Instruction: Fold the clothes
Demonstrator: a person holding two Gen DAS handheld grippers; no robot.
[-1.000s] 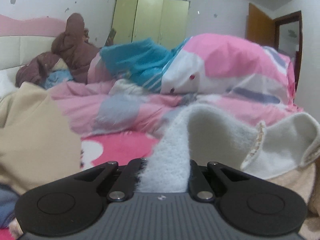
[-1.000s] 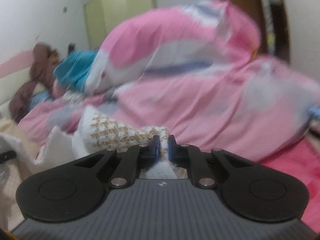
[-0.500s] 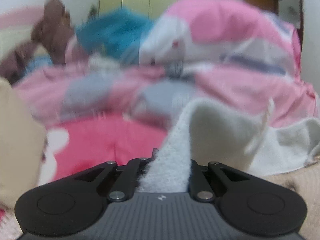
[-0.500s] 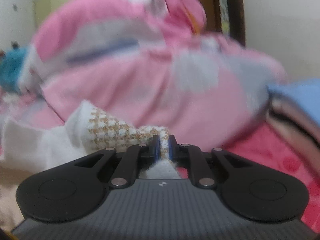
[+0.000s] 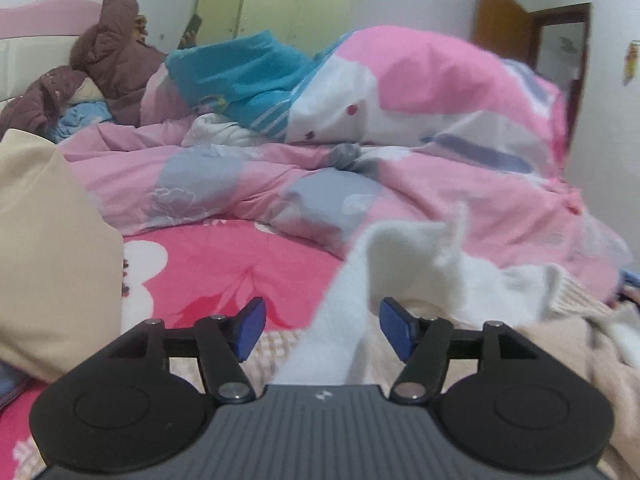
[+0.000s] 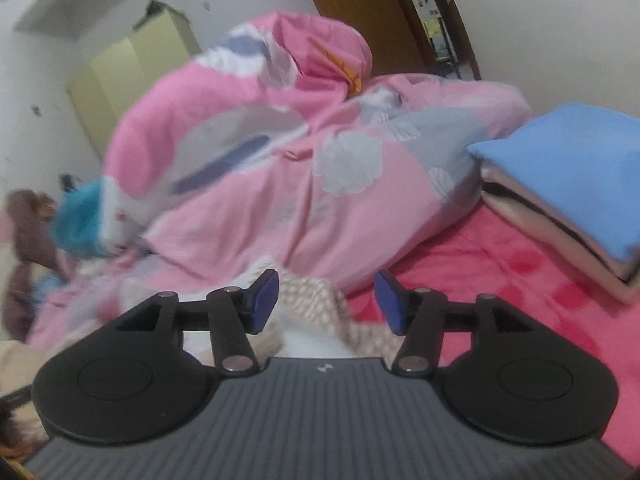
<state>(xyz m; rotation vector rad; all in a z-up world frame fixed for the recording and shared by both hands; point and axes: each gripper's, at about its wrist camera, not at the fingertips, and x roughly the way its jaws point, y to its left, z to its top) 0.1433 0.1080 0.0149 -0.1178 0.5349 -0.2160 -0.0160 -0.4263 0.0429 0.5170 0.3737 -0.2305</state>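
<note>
Left wrist view: a pink quilt (image 5: 400,184) heaps over the red bedsheet (image 5: 208,264), no writing readable. The white garment (image 5: 400,264) lies loose between the opening left gripper (image 5: 322,330) pads. The right gripper (image 6: 326,300) is opening too, gripping nothing, checked fabric (image 6: 312,300) beneath it.

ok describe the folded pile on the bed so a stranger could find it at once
Start at the big pink quilt heaped on the red bedsheet. Right of it sits a neat folded pile, the only tidy stack, with a plain blue layer on top.
</note>
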